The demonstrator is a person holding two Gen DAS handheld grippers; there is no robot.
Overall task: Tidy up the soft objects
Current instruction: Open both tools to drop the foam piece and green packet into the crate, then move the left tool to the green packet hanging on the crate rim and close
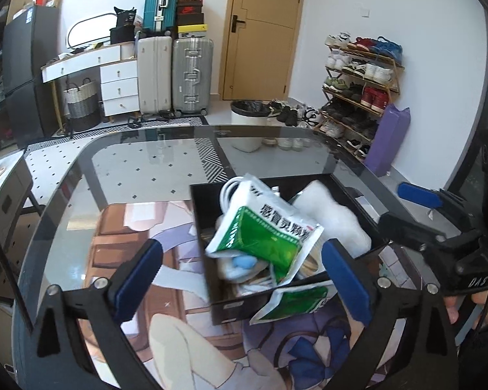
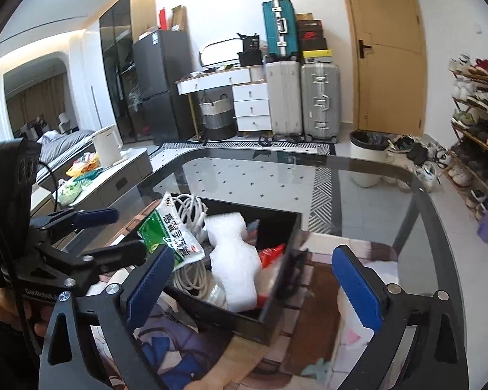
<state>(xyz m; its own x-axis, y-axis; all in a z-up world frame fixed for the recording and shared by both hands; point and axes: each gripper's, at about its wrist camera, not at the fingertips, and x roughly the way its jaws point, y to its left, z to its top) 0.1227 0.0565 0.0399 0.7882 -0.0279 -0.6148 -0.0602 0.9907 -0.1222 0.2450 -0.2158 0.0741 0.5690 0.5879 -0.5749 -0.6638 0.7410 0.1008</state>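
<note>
Black box [image 1: 231,305]: stands on the glass table [image 1: 140,162], over an illustrated mat [image 1: 120,227]. Contents:
- Green-and-white sachet [image 1: 263,230], tilted, propped on the heap at the box centre.
- White foam piece [image 1: 335,217], at 2 o'clock from that sachet, leaning on the right wall.
- Coiled white cable [image 2: 192,208], at the box's far-left corner.
- Red packet [image 2: 270,253], beside the foam in the right wrist view.

Second green-and-white sachet [image 1: 296,302]: outside, lying across the box's near rim at 5 o'clock.

Left gripper [image 1: 244,276]: jaws spread wide, nothing between them, flanking the near part of the box.

Right gripper [image 2: 257,282]: jaws spread wide, empty, at the box's right corner.
</note>
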